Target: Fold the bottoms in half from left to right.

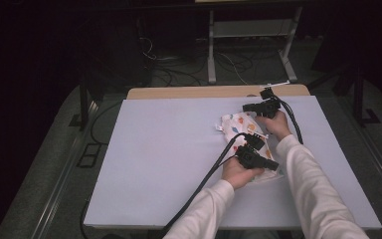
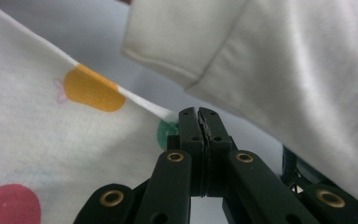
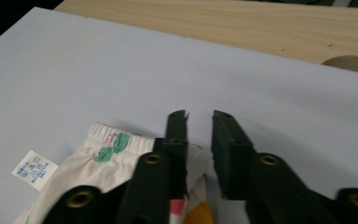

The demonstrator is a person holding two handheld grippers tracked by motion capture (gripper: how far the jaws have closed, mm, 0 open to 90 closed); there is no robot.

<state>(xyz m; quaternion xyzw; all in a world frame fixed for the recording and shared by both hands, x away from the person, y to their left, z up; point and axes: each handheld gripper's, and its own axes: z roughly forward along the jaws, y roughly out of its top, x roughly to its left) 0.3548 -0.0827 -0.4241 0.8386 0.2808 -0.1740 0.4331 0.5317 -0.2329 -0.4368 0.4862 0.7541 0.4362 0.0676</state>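
Note:
A small white garment (image 1: 238, 124) with coloured fruit prints lies crumpled on the right half of a pale blue mat (image 1: 169, 149). My left gripper (image 1: 274, 166) rests at the garment's near edge. In the left gripper view its jaws (image 2: 199, 113) are pressed together, with the hem of the garment (image 2: 51, 140) running into them. My right gripper (image 1: 248, 107) sits at the garment's far end. In the right gripper view it (image 3: 199, 114) stands open over the elastic waistband of the garment (image 3: 112, 158), with one jaw lying on the cloth. A care label (image 3: 33, 169) sticks out at the side.
The mat covers a wooden table whose bare edge (image 1: 189, 92) shows along the far side, also the wood strip (image 3: 261, 28) ahead of the right gripper. The person's white sleeve (image 2: 284, 70) hangs close above the left gripper. Table legs and cables stand on the floor beyond.

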